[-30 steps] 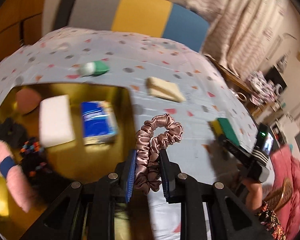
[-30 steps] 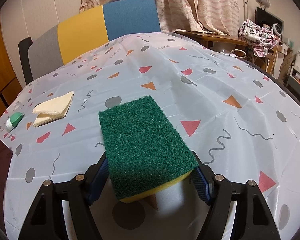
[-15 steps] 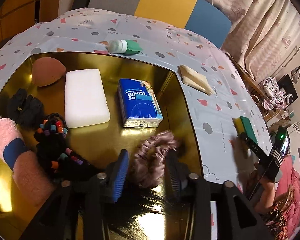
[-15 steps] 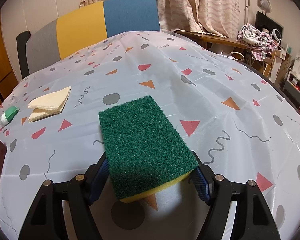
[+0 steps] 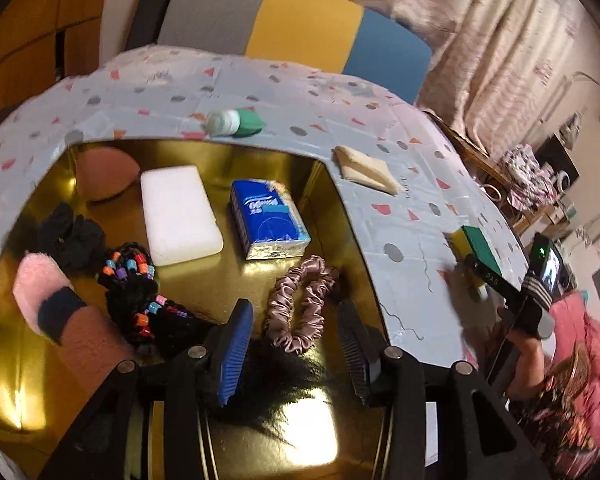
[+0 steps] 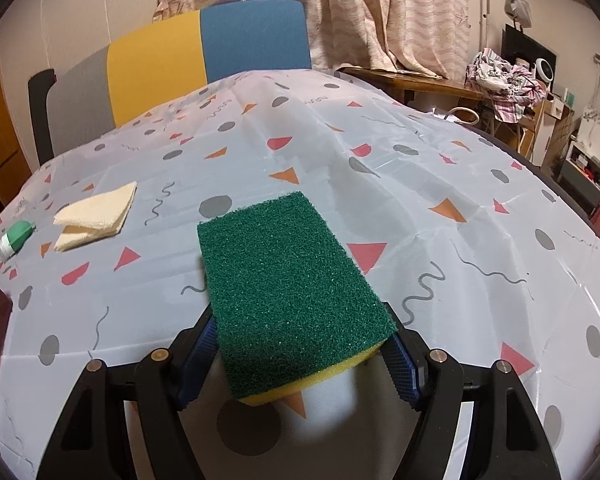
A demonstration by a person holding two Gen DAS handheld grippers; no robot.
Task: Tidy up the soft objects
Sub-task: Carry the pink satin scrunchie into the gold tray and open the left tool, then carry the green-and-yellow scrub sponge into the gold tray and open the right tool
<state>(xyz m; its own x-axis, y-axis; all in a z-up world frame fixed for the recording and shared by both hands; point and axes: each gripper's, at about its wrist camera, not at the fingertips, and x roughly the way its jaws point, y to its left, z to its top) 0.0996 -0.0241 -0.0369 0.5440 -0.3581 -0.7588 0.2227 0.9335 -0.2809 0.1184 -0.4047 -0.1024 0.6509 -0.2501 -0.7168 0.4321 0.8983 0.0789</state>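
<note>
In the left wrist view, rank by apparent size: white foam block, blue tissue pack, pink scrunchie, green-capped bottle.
1. white foam block
2. blue tissue pack and pink scrunchie: look alike, and the scrunchie lies nearer the camera, so unranked
3. green-capped bottle, smallest, though farthest away

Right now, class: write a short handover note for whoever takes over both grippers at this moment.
Left gripper: jaws have just opened; pink scrunchie lies loose in the gold tin.
Right gripper: shut on the green sponge, above the table.
Done: scrunchie, tissues, white sponge, sock are in the tin.
Left: sponge, folded cloth, green bottle.
</note>
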